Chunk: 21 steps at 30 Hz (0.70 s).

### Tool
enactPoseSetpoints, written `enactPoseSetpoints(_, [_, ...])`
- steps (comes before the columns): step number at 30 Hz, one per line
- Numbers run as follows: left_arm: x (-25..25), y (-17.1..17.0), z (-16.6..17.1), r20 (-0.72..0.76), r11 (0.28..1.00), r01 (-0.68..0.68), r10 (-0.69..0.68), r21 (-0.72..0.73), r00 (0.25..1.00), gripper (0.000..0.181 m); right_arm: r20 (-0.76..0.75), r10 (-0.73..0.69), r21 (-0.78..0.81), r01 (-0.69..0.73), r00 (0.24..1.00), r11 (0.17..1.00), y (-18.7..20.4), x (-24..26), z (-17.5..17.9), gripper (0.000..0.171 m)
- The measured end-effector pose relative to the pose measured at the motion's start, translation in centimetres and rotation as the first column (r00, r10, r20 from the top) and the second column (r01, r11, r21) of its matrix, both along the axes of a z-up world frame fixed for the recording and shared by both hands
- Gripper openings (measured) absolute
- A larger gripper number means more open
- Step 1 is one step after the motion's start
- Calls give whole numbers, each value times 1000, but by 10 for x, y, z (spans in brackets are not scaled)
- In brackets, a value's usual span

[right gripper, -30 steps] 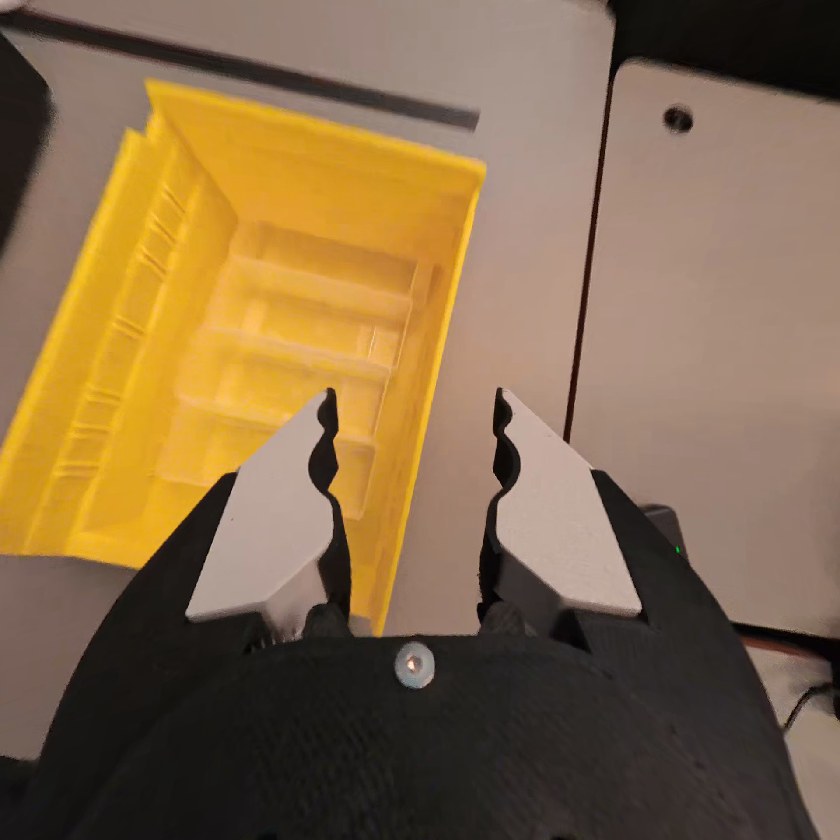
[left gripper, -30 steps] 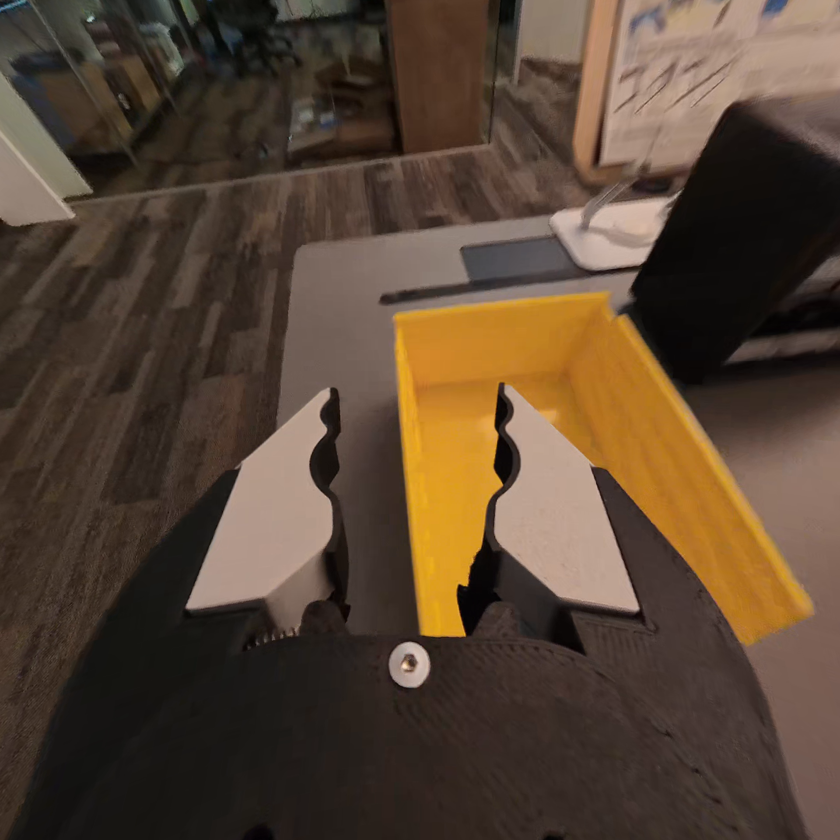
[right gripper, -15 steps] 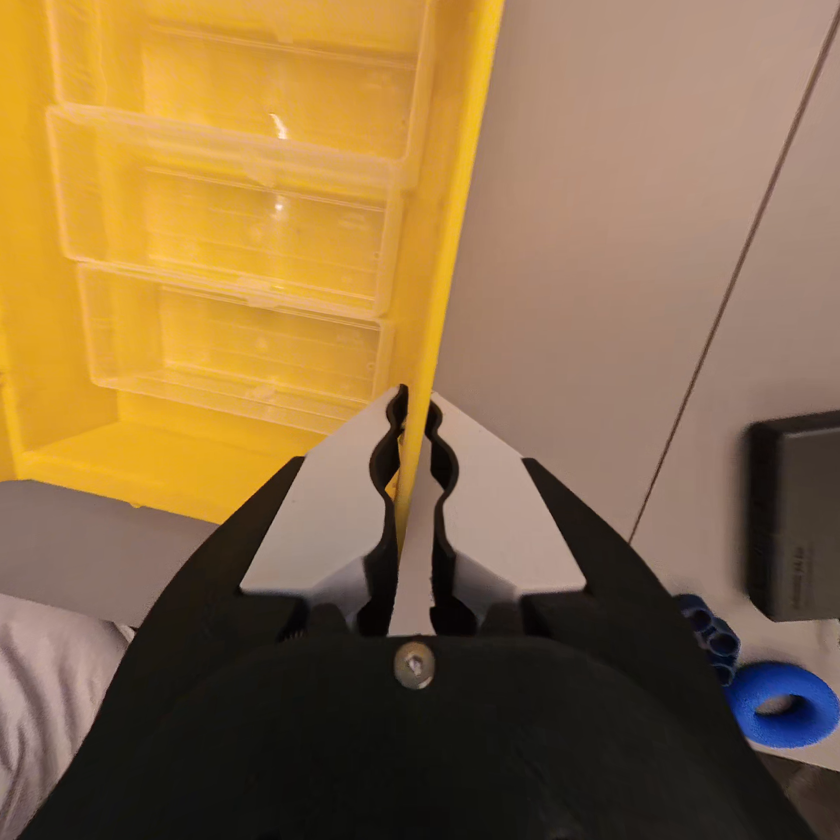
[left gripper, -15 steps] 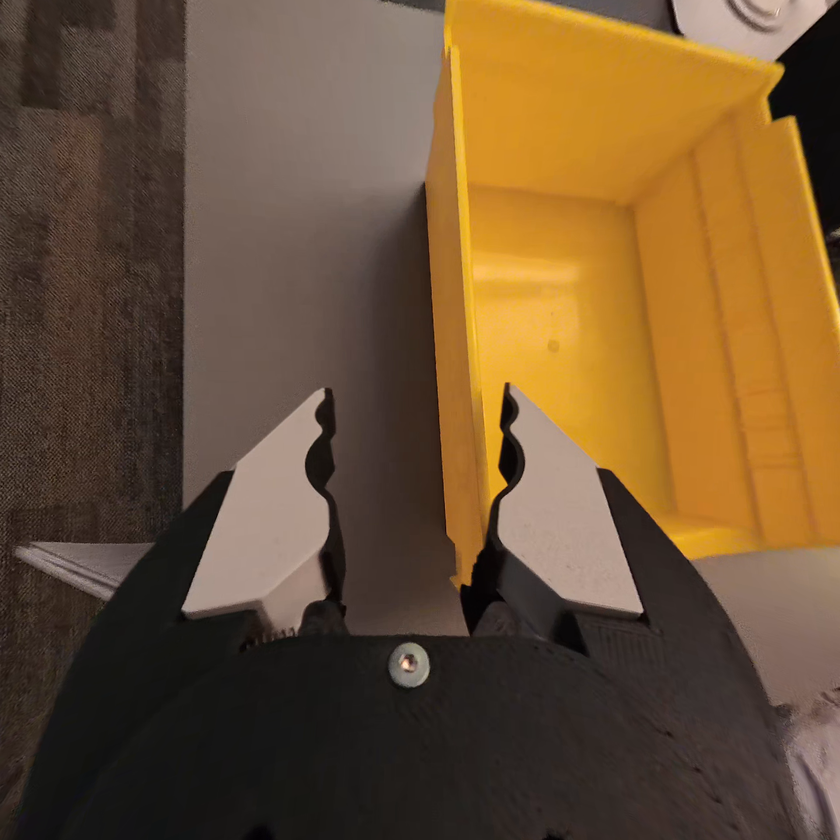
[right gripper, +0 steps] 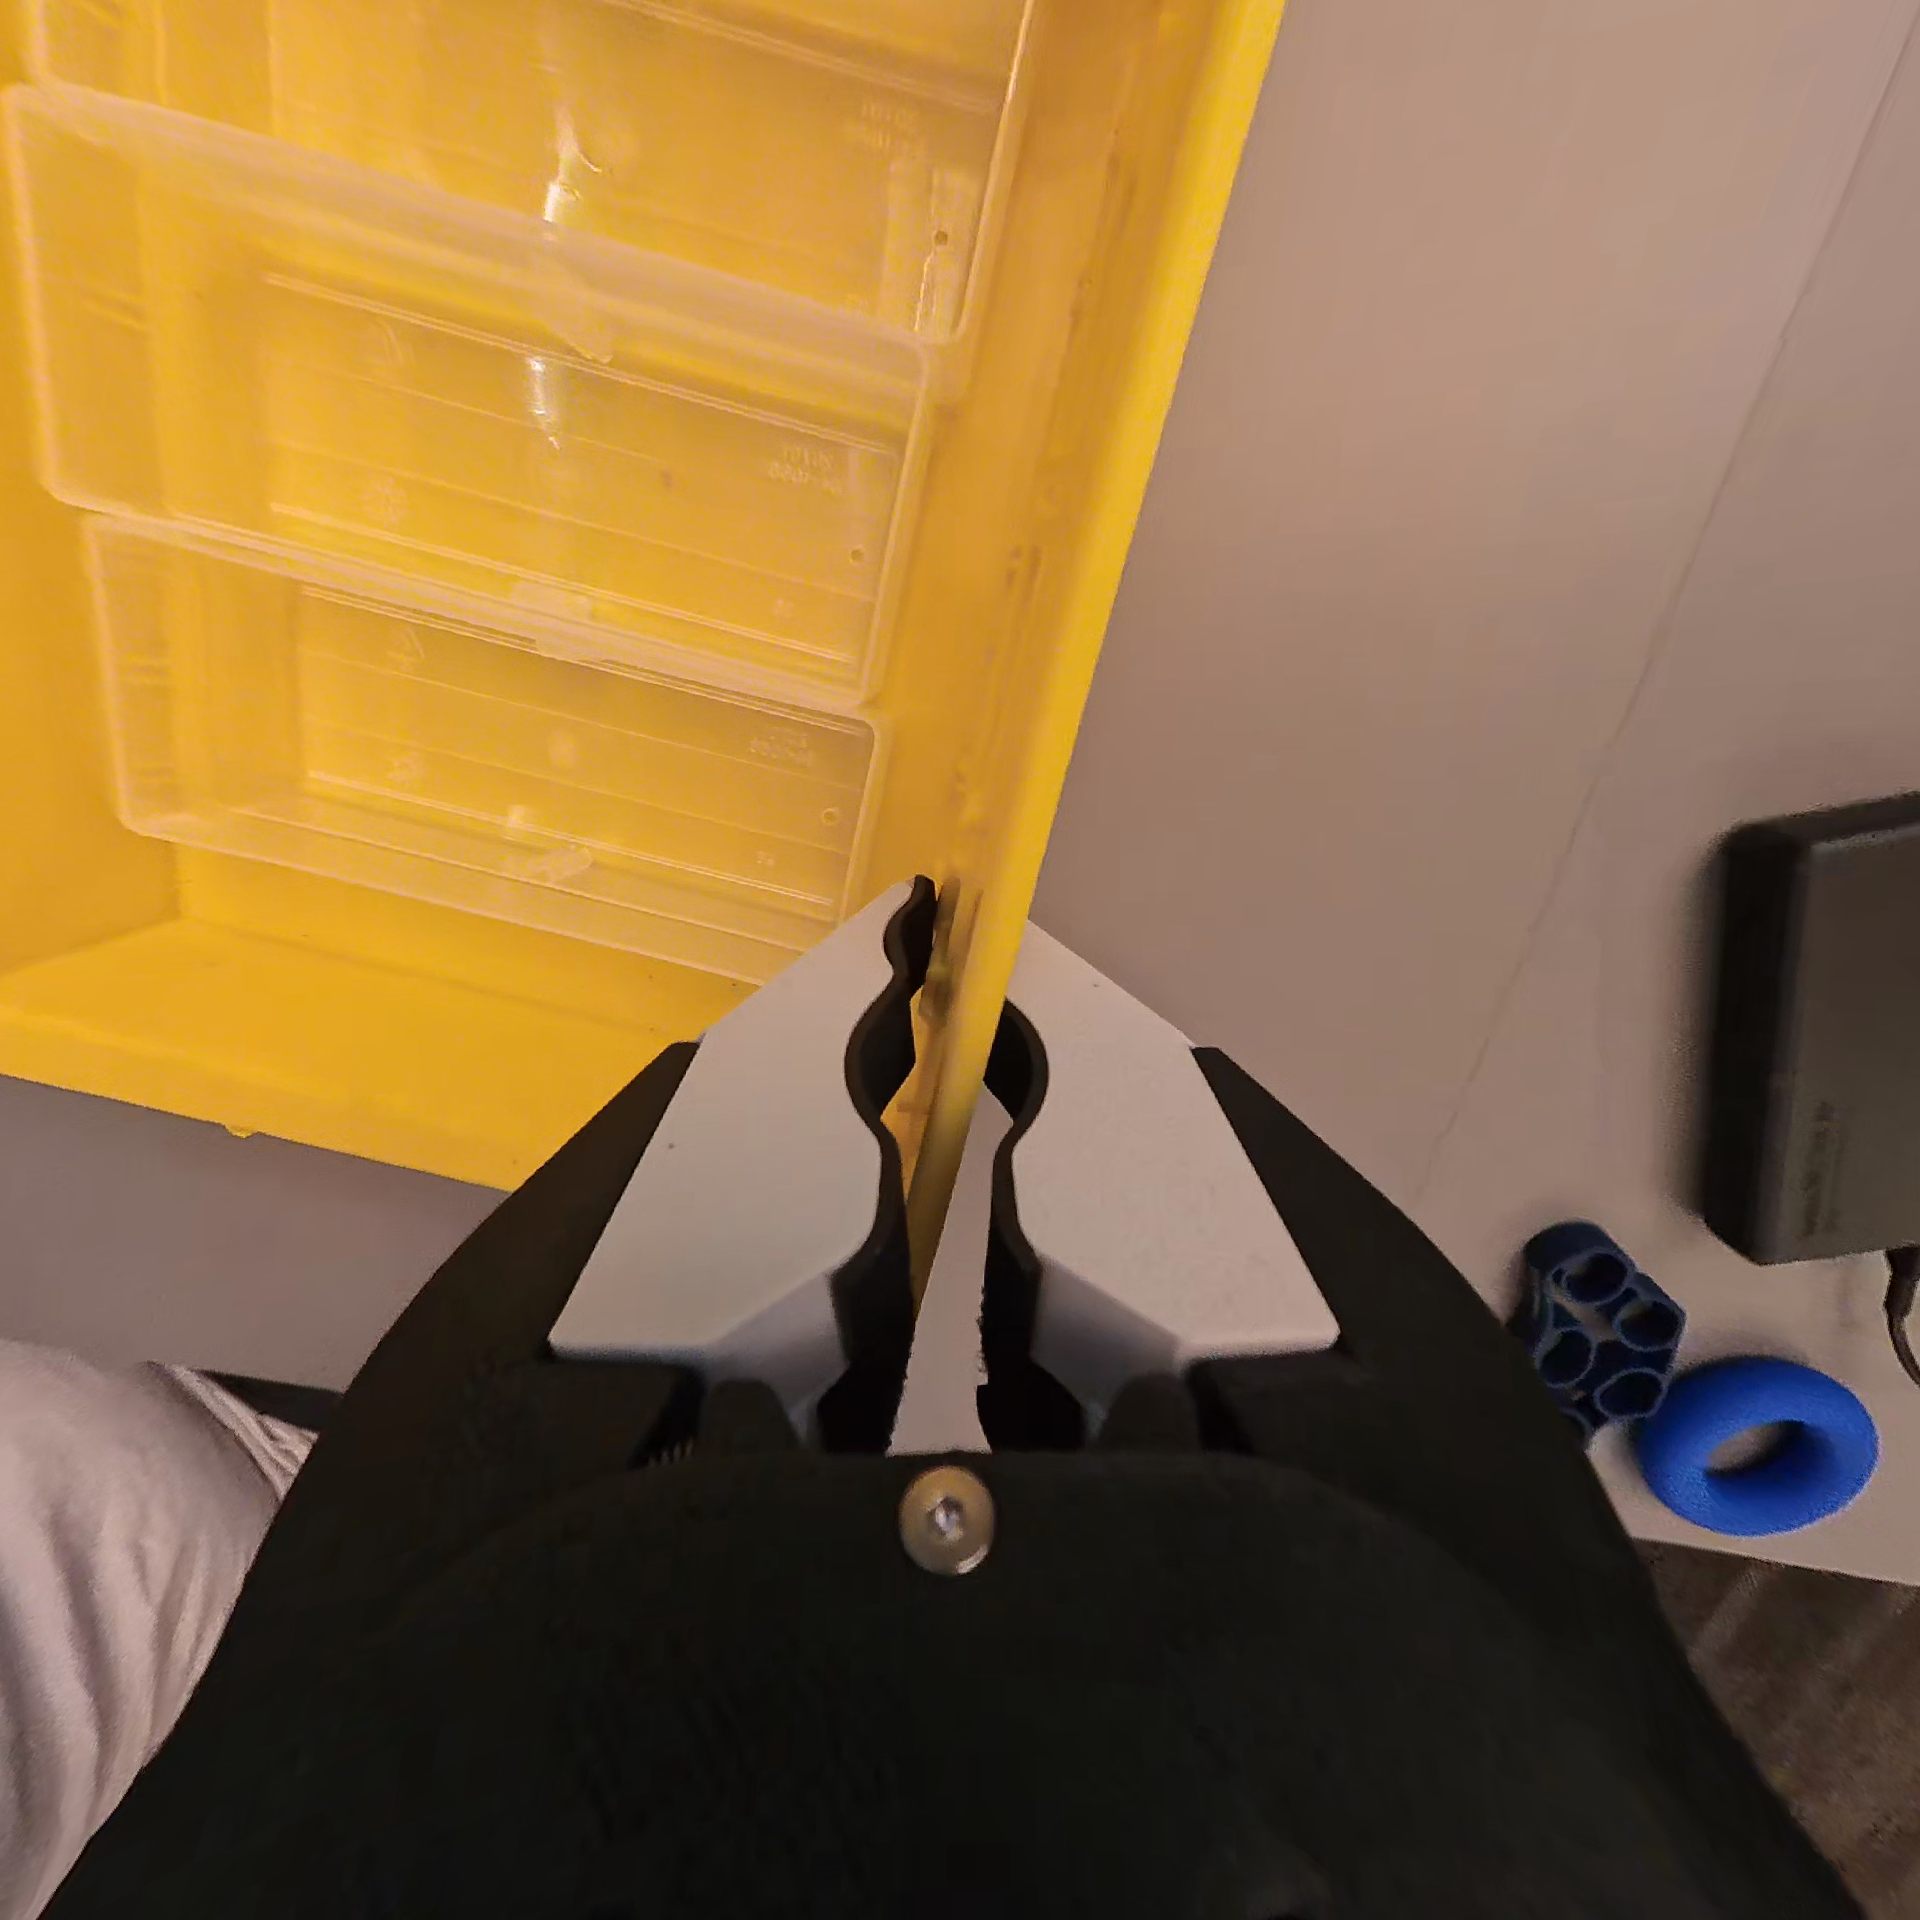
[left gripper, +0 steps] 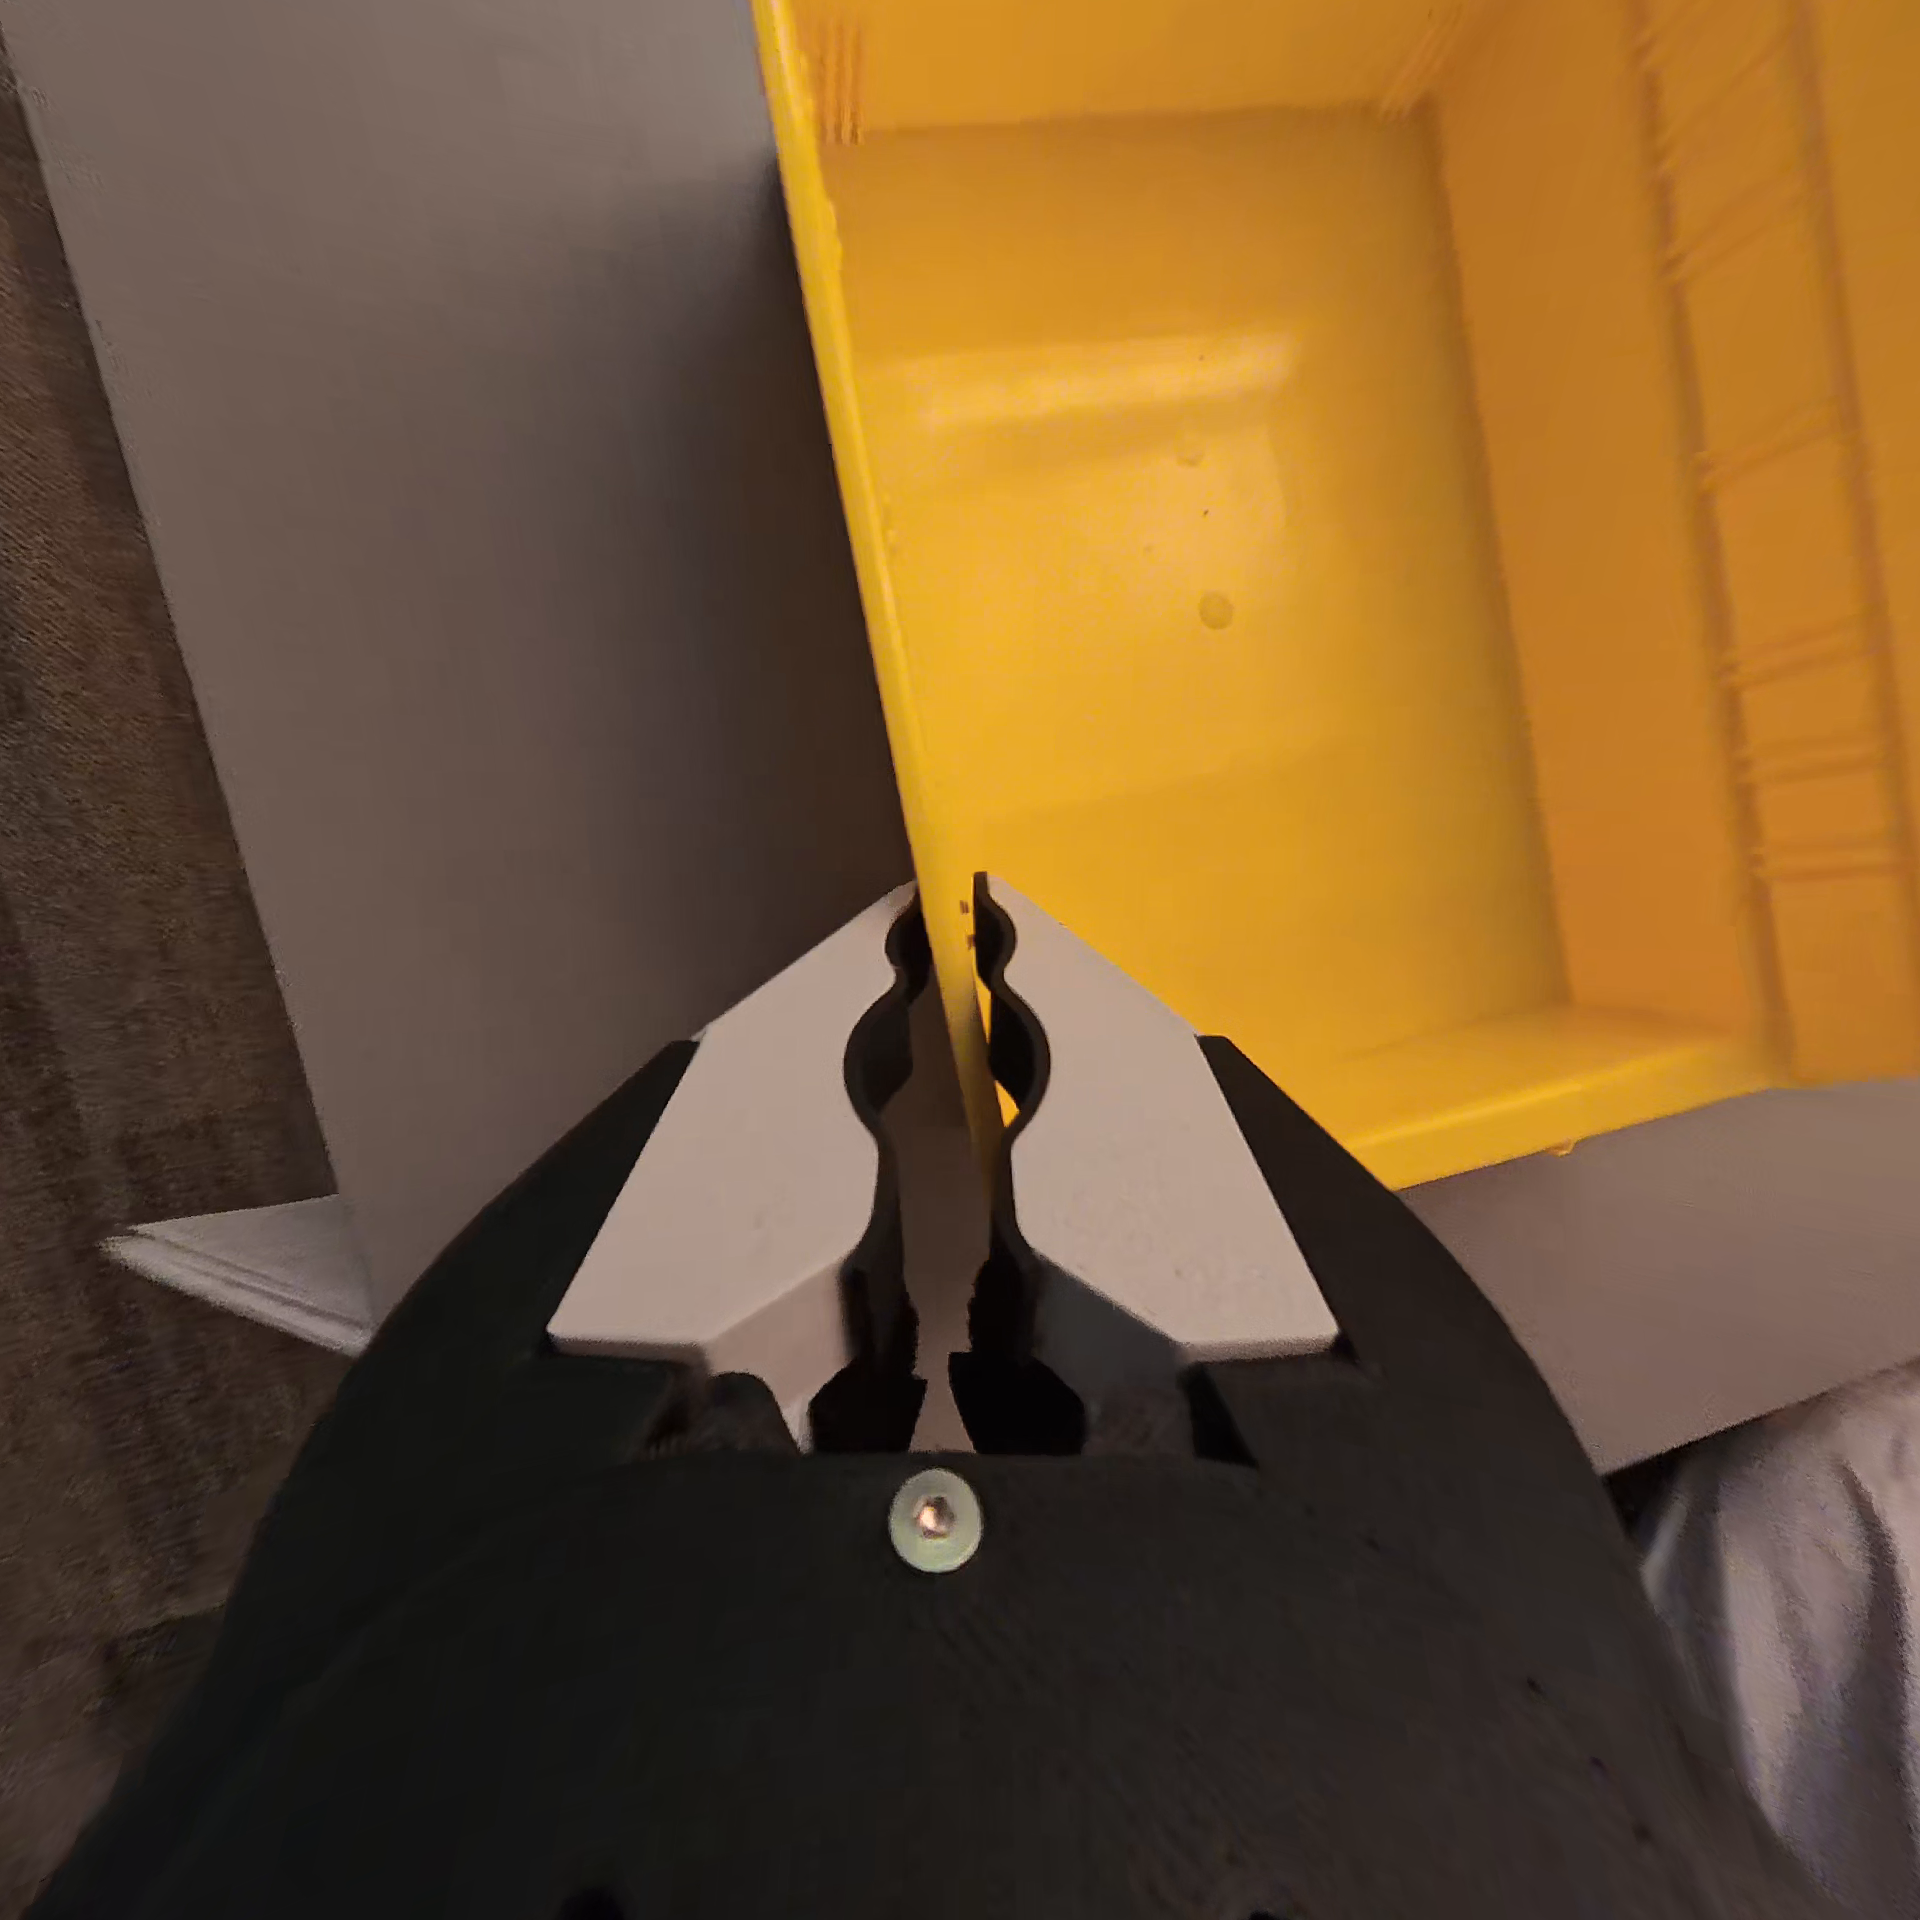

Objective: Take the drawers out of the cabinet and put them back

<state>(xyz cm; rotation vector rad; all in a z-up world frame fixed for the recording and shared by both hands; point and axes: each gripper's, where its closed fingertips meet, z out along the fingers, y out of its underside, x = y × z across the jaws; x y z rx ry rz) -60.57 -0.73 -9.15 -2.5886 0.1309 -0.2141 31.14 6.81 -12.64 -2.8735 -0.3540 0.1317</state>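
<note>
— Where is the cabinet right now?

— The yellow cabinet (left gripper: 1195,499) lies on its back on the grey desk (left gripper: 499,520), open side up, near the desk's front edge. I look straight down into it from both sides.

— And your left hand-held gripper?

— My left hand-held gripper (left gripper: 948,894) is clamped on the cabinet's left side wall; the thin yellow edge runs up between the two fingers, one finger outside and one inside the cabinet.

— The right one?

— My right hand-held gripper (right gripper: 966,899) pinches the opposite wall the same way, closed tight on the yellow edge near the cabinet's lower corner.

— Are the drawers in?

— On the right side I see clear plastic drawers (right gripper: 499,457) seated in the cabinet, stacked one above another in their slots. On the left side I see only bare yellow interior with ribbed rails along the far wall.

— Anything else on the desk?

— To my right there is a blue foam ring (right gripper: 1756,1460), a blue block with round holes (right gripper: 1595,1325) just beside it, and a dark box-shaped device (right gripper: 1818,1029) farther back. Pale fabric (right gripper: 94,1558) shows at the bottom left corner.
</note>
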Motion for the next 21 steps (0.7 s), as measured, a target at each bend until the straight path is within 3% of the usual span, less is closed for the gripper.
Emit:
enactPoseSetpoints(6, [7,-12,-1,-118,999,32,-32,-3,992,5,-4,-4,2,4,1000,1000,-27,-8,0,3])
enactPoseSetpoints(21, [60,-65,-2,-95,995,100,-98,22,991,5,3,19,-11,-19,1000,1000,-73,-54,1,3])
